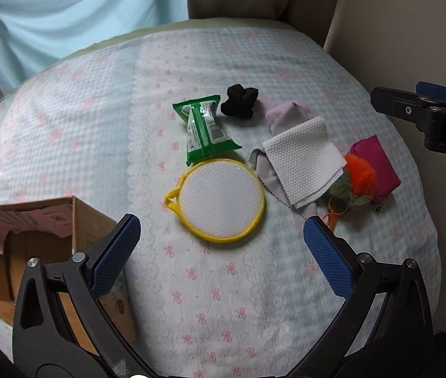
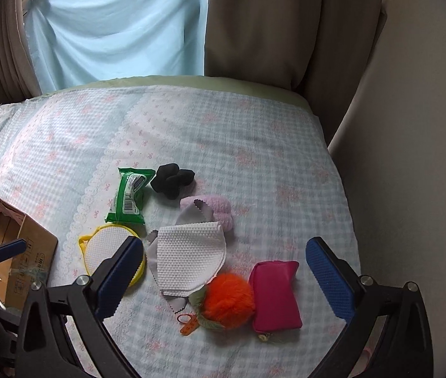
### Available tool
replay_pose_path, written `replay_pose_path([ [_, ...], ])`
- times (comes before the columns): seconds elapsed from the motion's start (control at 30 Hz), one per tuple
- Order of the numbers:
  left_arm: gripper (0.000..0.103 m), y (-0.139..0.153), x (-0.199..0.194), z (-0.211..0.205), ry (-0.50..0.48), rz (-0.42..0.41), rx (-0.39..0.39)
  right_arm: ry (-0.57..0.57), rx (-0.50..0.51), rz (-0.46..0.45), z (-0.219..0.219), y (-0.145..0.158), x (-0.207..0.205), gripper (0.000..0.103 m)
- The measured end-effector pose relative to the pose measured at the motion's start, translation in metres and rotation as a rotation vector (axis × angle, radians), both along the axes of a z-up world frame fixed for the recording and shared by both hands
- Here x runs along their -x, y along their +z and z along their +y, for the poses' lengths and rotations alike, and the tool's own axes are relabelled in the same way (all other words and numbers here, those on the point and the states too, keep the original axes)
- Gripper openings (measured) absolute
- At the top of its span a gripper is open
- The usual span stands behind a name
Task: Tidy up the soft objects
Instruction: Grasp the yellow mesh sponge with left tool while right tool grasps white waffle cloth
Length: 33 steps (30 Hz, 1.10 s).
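Soft items lie grouped on a bed. A round yellow-rimmed mesh pad (image 1: 221,200) (image 2: 106,245), a green wipes pack (image 1: 205,127) (image 2: 128,197), a black scrunchie (image 1: 238,100) (image 2: 172,179), a pale pink knit piece (image 1: 286,111) (image 2: 219,209), a white dimpled cloth (image 1: 303,160) (image 2: 188,256) over a grey cloth, an orange pompom (image 1: 360,178) (image 2: 229,296) and a magenta pouch (image 1: 377,163) (image 2: 275,294). My left gripper (image 1: 223,252) hovers open just short of the mesh pad. My right gripper (image 2: 224,266) hangs open above the pompom and pouch, holding nothing.
An open cardboard box (image 1: 30,242) (image 2: 18,252) sits at the left on the bed, with pink paper inside. The bedspread (image 1: 223,299) (image 2: 223,132) is checked with pink bows. A light blue curtain (image 2: 118,25) and beige drapes (image 2: 270,22) hang behind; a cream wall is at the right.
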<state>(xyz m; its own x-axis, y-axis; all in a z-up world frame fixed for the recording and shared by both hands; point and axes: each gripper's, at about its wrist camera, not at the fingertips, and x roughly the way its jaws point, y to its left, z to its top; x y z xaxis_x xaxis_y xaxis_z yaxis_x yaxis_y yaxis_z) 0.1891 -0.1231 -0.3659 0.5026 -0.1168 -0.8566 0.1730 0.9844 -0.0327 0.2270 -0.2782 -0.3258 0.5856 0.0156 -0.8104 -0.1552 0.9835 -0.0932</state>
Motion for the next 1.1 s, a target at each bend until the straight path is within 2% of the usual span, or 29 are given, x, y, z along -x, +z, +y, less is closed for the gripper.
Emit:
replay_pose_path([
  [0.2, 0.102, -0.073, -0.025, -0.003, 0.04, 0.04, -0.038, 0.063, 0.003, 0.038, 0.005, -0.057, -0.028, 0.103],
  [0.37, 0.102, -0.115, -0.045, -0.003, 0.056, 0.066, -0.043, 0.08, 0.006, 0.08, 0.008, -0.096, -0.05, 0.094],
  [0.5, 0.102, -0.139, -0.054, -0.006, 0.051, 0.09, -0.038, 0.07, -0.008, 0.112, 0.005, -0.116, -0.06, 0.088],
  [0.63, 0.103, -0.148, -0.062, -0.012, 0.048, 0.093, -0.015, 0.069, -0.016, 0.135, 0.004, -0.126, -0.066, 0.072],
  [0.7, 0.102, -0.151, -0.068, -0.018, 0.038, 0.094, -0.029, 0.069, -0.019, 0.148, 0.003, -0.128, -0.067, 0.065],
  [0.77, 0.095, -0.152, -0.071, -0.024, 0.025, 0.09, -0.045, 0.066, -0.026, 0.155, 0.002, -0.129, -0.069, 0.056],
  [0.83, 0.074, -0.151, -0.073, -0.028, 0.014, 0.091, -0.051, 0.063, -0.028, 0.157, 0.001, -0.128, -0.068, 0.05],
  [0.87, 0.069, -0.149, -0.074, -0.029, 0.009, 0.091, -0.04, 0.063, -0.025, 0.154, 0.002, -0.127, -0.066, 0.047],
  [0.93, 0.046, -0.145, -0.074, -0.032, 0.005, 0.087, -0.037, 0.062, -0.015, 0.144, 0.002, -0.125, -0.063, 0.042],
  [0.97, 0.042, -0.143, -0.075, -0.033, -0.002, 0.086, -0.036, 0.062, -0.011, 0.139, 0.002, -0.124, -0.062, 0.037],
  [1.03, 0.024, -0.14, -0.075, -0.037, -0.011, 0.084, -0.041, 0.056, -0.009, 0.134, 0.001, -0.121, -0.059, 0.033],
  [1.1, 0.017, -0.138, -0.076, -0.038, -0.017, 0.089, -0.029, 0.051, -0.022, 0.128, -0.001, -0.118, -0.057, 0.027],
])
